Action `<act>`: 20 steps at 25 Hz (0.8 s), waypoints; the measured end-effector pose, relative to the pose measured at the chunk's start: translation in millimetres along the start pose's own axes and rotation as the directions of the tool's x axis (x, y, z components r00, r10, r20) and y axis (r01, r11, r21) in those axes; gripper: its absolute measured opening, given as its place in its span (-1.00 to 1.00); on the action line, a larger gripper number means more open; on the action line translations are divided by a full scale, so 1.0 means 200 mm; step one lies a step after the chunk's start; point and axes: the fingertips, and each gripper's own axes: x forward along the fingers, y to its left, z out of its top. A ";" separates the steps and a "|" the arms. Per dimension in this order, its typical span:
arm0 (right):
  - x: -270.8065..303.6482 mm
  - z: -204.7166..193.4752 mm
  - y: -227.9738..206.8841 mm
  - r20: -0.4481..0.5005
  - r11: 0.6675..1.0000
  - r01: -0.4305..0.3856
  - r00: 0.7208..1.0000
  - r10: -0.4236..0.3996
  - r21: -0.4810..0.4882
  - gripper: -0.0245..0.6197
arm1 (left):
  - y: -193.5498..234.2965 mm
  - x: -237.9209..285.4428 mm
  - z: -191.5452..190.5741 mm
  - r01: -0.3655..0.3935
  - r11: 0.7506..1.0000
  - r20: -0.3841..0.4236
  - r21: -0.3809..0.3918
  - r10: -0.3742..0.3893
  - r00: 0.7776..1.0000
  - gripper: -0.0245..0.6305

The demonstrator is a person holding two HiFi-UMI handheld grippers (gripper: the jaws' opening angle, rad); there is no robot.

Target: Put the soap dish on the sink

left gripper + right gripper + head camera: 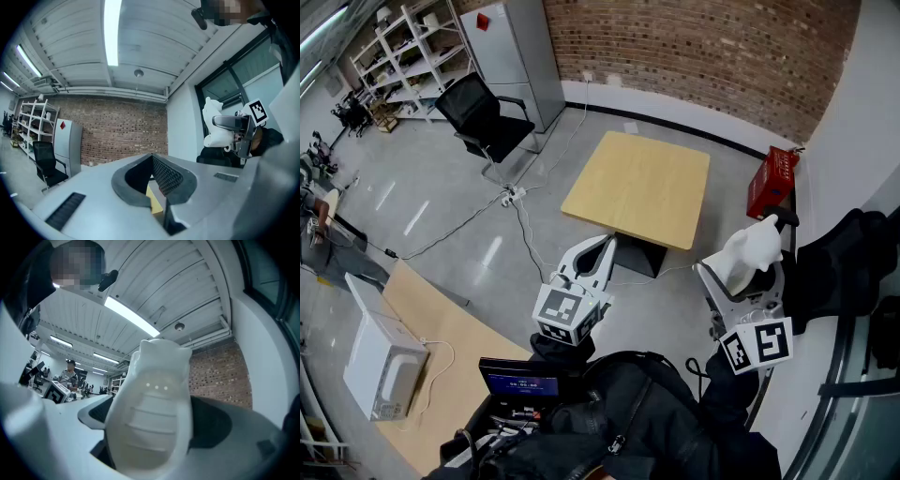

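Pinching the white soap dish [154, 413] between wide-set jaws, the right gripper [752, 267] holds it in the air. The left gripper [602, 253] is pressed together, empty. No sink is visible, so the placing is likely not yet done.

Soap dish [748, 251] in right gripper [761, 240]

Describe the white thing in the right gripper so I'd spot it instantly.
Right of the square pale wooden table, the right gripper grips a white plastic soap dish. Its ribbed hollow with three small holes sets it apart; the left gripper holds nothing.
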 end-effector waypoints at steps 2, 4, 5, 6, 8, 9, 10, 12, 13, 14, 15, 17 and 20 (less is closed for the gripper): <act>0.01 -0.01 0.00 -0.015 1.000 -0.002 1.000 0.002 -0.015 0.68 | -0.01 0.02 0.00 0.003 1.000 -0.003 -0.001 -0.003 1.000 -0.92; 0.01 -0.02 -0.01 -0.025 1.000 -0.004 1.000 0.003 -0.021 0.68 | -0.03 0.03 0.01 0.007 1.000 -0.005 -0.002 -0.007 1.000 -0.92; 0.00 -0.02 -0.02 -0.028 1.000 -0.004 1.000 0.003 -0.022 0.68 | -0.04 0.04 0.00 0.009 1.000 -0.007 -0.002 -0.009 1.000 -0.92; 0.00 -0.03 -0.03 -0.031 1.000 -0.003 1.000 0.002 -0.024 0.68 | -0.05 0.05 0.00 0.011 1.000 -0.009 -0.003 -0.011 1.000 -0.92; -0.01 -0.04 -0.05 -0.038 1.000 0.000 0.999 -0.001 -0.027 0.68 | -0.07 0.07 -0.01 0.014 1.000 -0.012 -0.005 -0.014 1.000 -0.92; -0.01 -0.05 -0.05 -0.041 1.000 0.001 0.999 -0.002 -0.028 0.68 | -0.08 0.07 -0.02 0.015 1.000 -0.014 -0.005 -0.015 1.000 -0.92; -0.01 -0.06 -0.06 -0.044 1.000 0.001 0.999 -0.002 -0.030 0.68 | -0.08 0.08 -0.02 0.015 1.000 -0.016 -0.005 -0.015 1.000 -0.92; -0.02 -0.08 -0.06 -0.050 0.999 -0.002 0.999 0.000 -0.035 0.68 | -0.09 0.09 -0.04 0.015 1.000 -0.020 -0.004 -0.015 1.000 -0.92; -0.02 -0.09 -0.07 -0.053 0.999 -0.003 0.999 0.001 -0.039 0.68 | -0.10 0.09 -0.04 0.014 1.000 -0.022 -0.004 -0.014 1.000 -0.92; -0.02 -0.09 -0.07 -0.056 0.999 -0.007 0.998 0.004 -0.044 0.68 | -0.10 0.09 -0.04 0.013 1.000 -0.024 -0.004 -0.013 1.000 -0.92; -0.02 -0.09 -0.06 -0.059 0.999 -0.013 0.998 0.010 -0.049 0.68 | -0.10 0.10 -0.04 0.013 1.000 -0.027 -0.004 -0.013 1.000 -0.92; -0.01 -0.09 -0.05 -0.065 0.998 -0.030 0.998 0.026 -0.061 0.68 | -0.12 0.10 -0.05 0.012 1.000 -0.034 -0.005 -0.012 0.999 -0.92; -0.03 -0.13 -0.07 -0.082 0.996 -0.048 0.996 0.042 -0.069 0.68 | -0.17 0.13 -0.09 0.011 1.000 -0.051 -0.004 -0.011 0.999 -0.92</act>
